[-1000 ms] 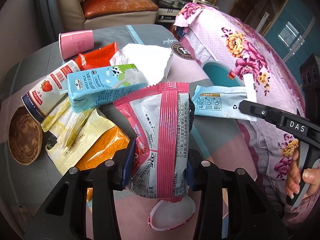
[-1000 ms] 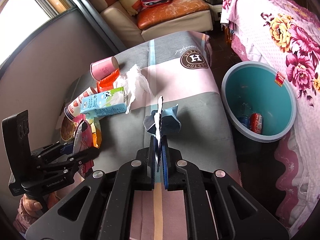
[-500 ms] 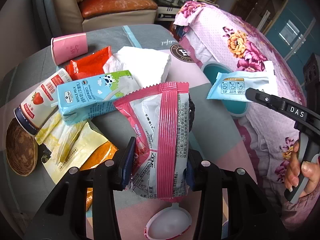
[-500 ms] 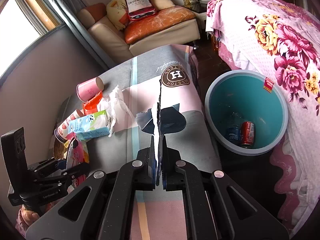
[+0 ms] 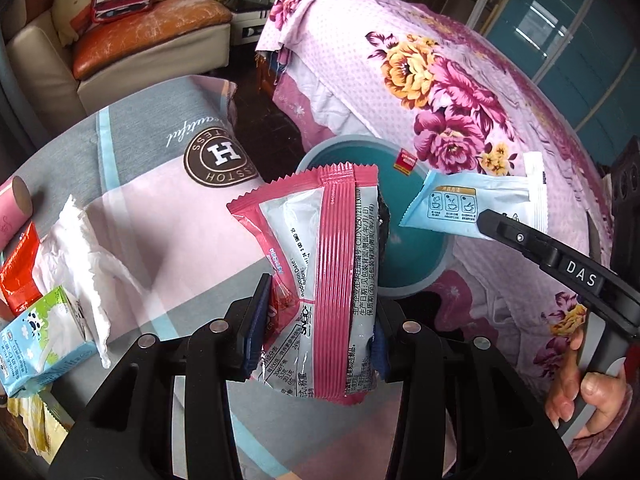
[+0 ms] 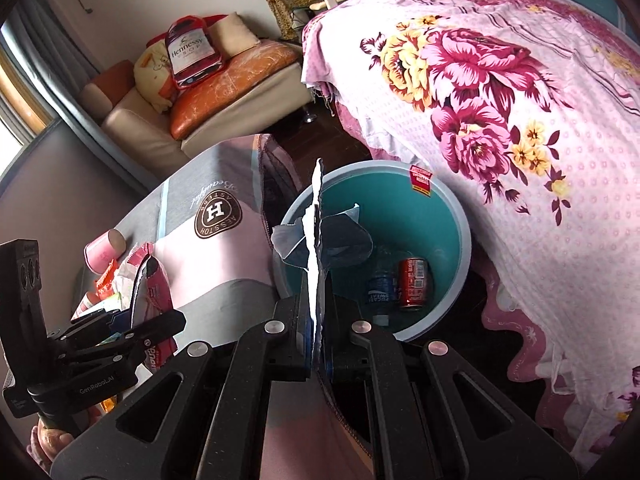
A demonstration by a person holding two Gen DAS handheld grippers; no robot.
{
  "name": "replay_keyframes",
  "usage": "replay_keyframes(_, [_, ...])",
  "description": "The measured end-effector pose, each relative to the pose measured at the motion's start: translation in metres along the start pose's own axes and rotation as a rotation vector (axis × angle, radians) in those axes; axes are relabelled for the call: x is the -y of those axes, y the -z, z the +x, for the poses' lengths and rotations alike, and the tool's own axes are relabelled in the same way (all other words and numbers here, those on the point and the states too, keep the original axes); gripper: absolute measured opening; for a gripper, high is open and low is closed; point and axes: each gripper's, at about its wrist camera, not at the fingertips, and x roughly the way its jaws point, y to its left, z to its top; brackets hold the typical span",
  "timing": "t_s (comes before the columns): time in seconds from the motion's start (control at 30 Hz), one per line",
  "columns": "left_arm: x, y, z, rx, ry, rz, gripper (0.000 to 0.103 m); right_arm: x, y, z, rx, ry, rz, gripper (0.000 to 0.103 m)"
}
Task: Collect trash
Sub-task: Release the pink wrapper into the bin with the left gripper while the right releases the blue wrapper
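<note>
My left gripper point(image 5: 318, 320) is shut on a pink and silver snack wrapper point(image 5: 320, 272), held above the table's right edge; the wrapper also shows in the right wrist view point(image 6: 150, 280). My right gripper point(image 6: 318, 320) is shut on a light blue sachet point(image 6: 320, 236), seen edge-on over the teal bin point(image 6: 448, 216). In the left wrist view the sachet point(image 5: 472, 204) hangs over the bin point(image 5: 416, 256), which stands on the floor beside the table. The bin holds a red can point(image 6: 414, 282) and a blue can point(image 6: 378, 288).
On the table point(image 5: 168, 216) lie crumpled white paper point(image 5: 80, 244), a milk carton point(image 5: 40, 340), a red packet point(image 5: 18, 268) and a pink cup point(image 5: 14, 208). A bed with a floral cover point(image 5: 440, 92) stands right of the bin. A sofa point(image 5: 140, 44) stands behind.
Both grippers have swung right with their loads. The blue sachet is now over the bin, and the pink wrapper has moved from over the trash pile toward the table's right edge.
</note>
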Motion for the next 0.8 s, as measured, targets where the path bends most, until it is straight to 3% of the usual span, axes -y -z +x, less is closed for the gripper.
replay_keyframes(0.4, [0.033, -0.035, 0.057, -0.048, -0.013, 0.056, 0.049, 0.042, -0.014, 0.029, -0.042, 0.052, 0.052, 0.004])
replay_keyframes(0.53, [0.031, -0.038, 0.057, -0.027, -0.04, 0.054, 0.081, 0.043, -0.014, 0.037, -0.058, 0.056, 0.059, 0.005])
replay_keyframes(0.77, [0.02, -0.034, 0.057, -0.038, -0.052, 0.035, 0.087, 0.041, -0.015, 0.044, -0.076, 0.058, 0.072, 0.009])
replay_keyframes(0.8, [0.019, -0.034, 0.056, -0.037, -0.05, 0.032, 0.088, 0.04, -0.015, 0.043, -0.078, 0.061, 0.072, 0.014])
